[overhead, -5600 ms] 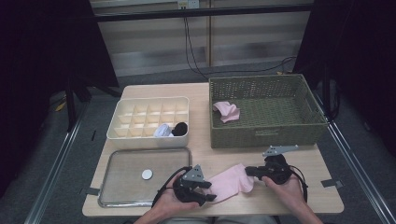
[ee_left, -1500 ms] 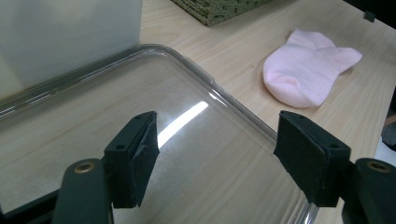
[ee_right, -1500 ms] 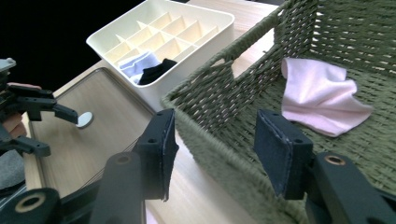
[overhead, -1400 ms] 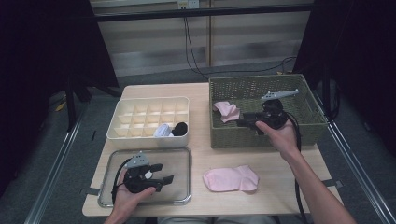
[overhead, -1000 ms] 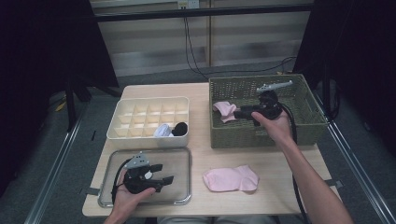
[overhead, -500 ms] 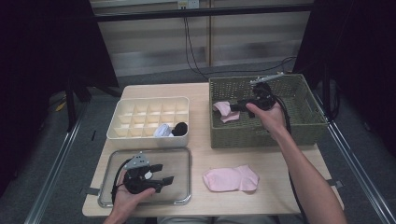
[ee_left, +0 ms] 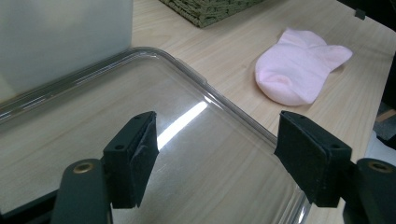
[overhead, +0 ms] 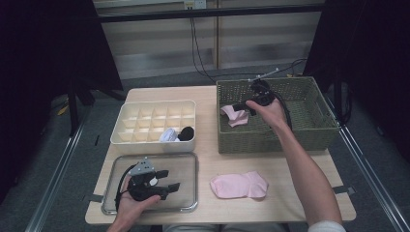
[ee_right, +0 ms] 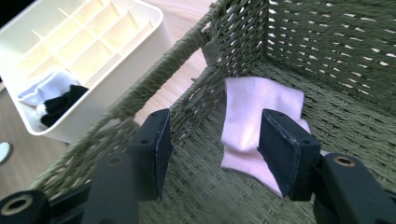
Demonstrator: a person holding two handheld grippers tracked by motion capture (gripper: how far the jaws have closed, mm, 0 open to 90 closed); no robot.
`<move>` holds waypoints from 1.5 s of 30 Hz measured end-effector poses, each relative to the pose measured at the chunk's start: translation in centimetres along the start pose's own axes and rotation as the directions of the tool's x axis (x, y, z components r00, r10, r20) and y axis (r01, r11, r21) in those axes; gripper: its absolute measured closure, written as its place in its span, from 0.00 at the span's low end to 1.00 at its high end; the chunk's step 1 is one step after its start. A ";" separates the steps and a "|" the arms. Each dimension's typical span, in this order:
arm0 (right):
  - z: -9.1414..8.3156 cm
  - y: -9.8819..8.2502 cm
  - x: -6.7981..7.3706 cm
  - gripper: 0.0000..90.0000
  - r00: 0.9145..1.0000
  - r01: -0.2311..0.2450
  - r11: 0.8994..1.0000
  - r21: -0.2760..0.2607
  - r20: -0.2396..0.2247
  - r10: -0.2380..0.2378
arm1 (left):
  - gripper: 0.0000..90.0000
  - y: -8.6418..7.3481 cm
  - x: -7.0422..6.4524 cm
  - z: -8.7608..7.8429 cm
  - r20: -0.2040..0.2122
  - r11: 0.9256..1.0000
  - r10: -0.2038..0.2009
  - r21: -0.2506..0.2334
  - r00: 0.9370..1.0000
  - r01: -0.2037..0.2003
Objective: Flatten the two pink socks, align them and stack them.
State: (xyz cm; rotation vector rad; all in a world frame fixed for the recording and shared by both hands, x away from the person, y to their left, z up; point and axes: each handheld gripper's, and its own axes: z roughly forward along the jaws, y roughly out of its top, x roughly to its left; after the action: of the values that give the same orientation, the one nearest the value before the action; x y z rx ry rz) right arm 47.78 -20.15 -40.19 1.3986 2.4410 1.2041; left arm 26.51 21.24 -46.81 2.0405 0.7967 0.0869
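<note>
Reaching deeper, high view: the right gripper [overhead: 240, 106] has slid toward nine o'clock across the basket [overhead: 309, 126], onto the pink sock [overhead: 234, 115]. Left gripper [overhead: 164, 180] idles, spread, over the tray [overhead: 188, 205]. Right gripper view: jaws just widened, nothing pinched, sock [ee_right: 252, 121] ahead — pickup looks imminent.

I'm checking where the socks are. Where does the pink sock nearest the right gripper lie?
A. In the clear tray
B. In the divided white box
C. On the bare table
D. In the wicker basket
D: the pink sock lies on the floor of the wicker basket, just ahead of the right gripper and its open fingers.
</note>
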 end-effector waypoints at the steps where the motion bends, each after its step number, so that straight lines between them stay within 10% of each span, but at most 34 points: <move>1: 0.4 0.2 -0.2 0.49 1.000 0.001 1.000 0.010 0.007 -0.001 | 0.33 0.0 0.0 0.0 0.003 1.000 0.000 -0.001 1.000 0.000; 32: 6.4 0.5 -3.8 0.46 0.987 -0.112 0.966 0.234 0.140 0.080 | 0.31 0.2 0.1 0.3 0.026 1.000 0.011 0.006 1.000 -0.012; 45: 8.4 0.0 -3.4 0.75 0.986 -0.093 0.915 0.391 0.161 0.032 | 0.31 0.2 0.2 0.2 0.031 1.000 0.009 0.000 0.999 -0.009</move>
State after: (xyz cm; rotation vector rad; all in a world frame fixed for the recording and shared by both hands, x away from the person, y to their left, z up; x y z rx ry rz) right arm 53.35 -17.79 -46.99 1.6051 2.6470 0.5941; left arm 26.77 21.15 -46.81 2.0411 0.7687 0.0597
